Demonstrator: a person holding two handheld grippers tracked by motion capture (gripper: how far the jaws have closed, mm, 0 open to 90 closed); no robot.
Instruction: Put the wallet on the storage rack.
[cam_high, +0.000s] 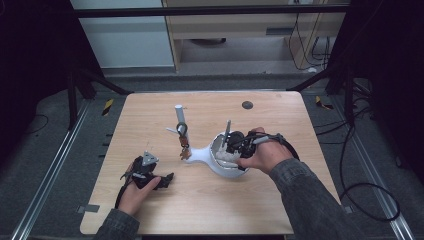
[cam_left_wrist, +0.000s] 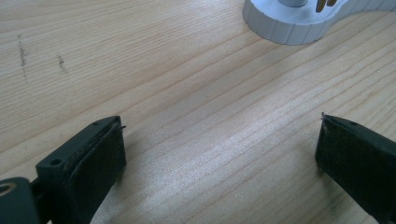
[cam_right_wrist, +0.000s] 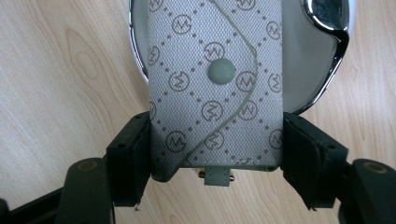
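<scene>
A grey patterned key pouch (cam_right_wrist: 215, 88) with a snap button lies across a chrome-rimmed dish (cam_right_wrist: 334, 70). My right gripper (cam_right_wrist: 215, 158) is shut on the pouch, one jaw against each long side at its near end. In the high view the right gripper (cam_high: 234, 145) hangs over the white dish (cam_high: 220, 167) at the table's middle right. The dish joins a white stand whose post (cam_high: 179, 116) carries a key bunch (cam_high: 183, 145). My left gripper (cam_high: 167, 178) rests low at the front left, open with nothing in it; bare wood lies between its jaws (cam_left_wrist: 219, 140). The stand's base (cam_left_wrist: 289, 25) is ahead of it.
A small black disc (cam_high: 247, 105) sits near the far edge of the wooden table (cam_high: 280, 200). Black frame bars and cables run over the floor on both sides. Open wood lies along the front and left of the table.
</scene>
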